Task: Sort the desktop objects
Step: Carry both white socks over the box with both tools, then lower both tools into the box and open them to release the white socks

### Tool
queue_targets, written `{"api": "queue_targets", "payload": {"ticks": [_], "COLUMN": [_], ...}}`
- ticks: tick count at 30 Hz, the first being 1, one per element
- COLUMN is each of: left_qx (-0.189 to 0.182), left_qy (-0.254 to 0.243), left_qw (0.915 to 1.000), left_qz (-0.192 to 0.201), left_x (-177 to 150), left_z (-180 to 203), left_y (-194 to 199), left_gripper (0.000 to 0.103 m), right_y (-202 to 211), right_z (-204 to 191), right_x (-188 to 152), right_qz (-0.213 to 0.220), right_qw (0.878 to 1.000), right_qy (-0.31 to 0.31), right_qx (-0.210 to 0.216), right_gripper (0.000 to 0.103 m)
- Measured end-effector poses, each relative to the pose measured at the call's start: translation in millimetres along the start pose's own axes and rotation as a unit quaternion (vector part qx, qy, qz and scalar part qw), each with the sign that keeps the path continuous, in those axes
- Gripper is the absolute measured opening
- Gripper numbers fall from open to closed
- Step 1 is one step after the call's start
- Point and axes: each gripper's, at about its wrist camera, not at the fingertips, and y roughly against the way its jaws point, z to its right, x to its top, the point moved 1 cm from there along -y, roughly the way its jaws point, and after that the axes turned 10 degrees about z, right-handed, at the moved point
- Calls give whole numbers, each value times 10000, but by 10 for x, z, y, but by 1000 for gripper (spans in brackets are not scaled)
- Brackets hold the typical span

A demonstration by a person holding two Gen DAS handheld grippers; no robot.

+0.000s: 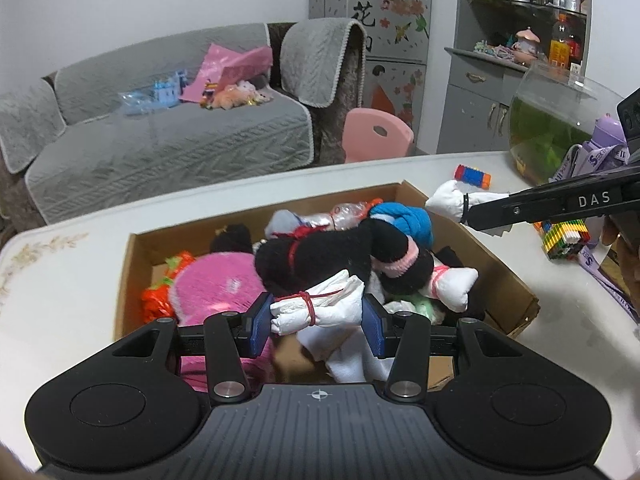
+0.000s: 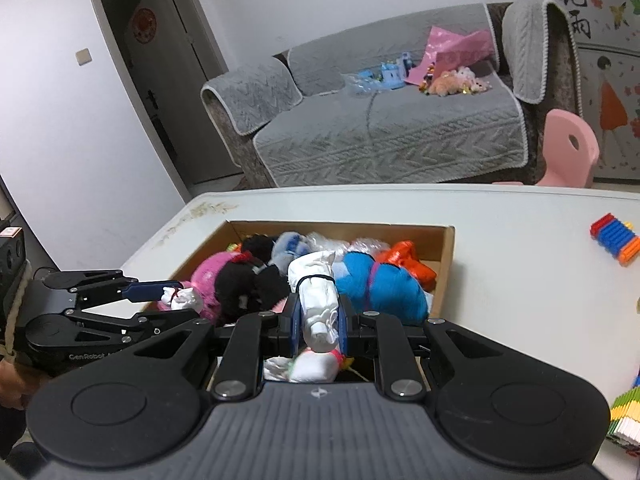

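- White counter [image 1: 100,280] carries an open cardboard box [image 1: 132,264] of soft bundles; behind it stand a grey-covered sofa [image 1: 160,140] and a pink chair [image 1: 376,132].
- Left hand-held gripper [image 1: 316,320] hangs over the box, blue pads pressing a white cloth bundle tied with red band [image 1: 316,308].
- Right hand-held gripper [image 2: 320,316], lettered "DAS" on its side in the left view, is closed narrow on a white cloth bundle with black band [image 2: 318,300] above the box.
- "GenRobot" reads on the left tool's body.
- Black, pink and blue rolls fill the box beneath both bundles.
- Colourful block toy [image 1: 472,176], fishbowl [image 1: 560,132] and purple bottle [image 1: 608,140] stand near the box.
- Cabinet door [image 1: 368,12] shows "桃花".
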Motion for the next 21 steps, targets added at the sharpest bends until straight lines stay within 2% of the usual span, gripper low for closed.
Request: {"api": "queue_targets", "payload": {"ticks": [9, 21], "left_qx": [-59, -150], "left_qy": [119, 217], "left_qw": [9998, 9996], "left_qz": [-139, -136], "left_x": [-107, -168], "left_z": [63, 62], "left_y": [-147, -166], "left_gripper": [54, 54], "right_y": [-110, -245], "right_z": [11, 53], "right_x": [-112, -242], "right_qz": [-170, -458], "right_qw": [9991, 9976], "right_qy": [225, 284], "right_qx": [-318, -429], "right_gripper": [16, 17]}}
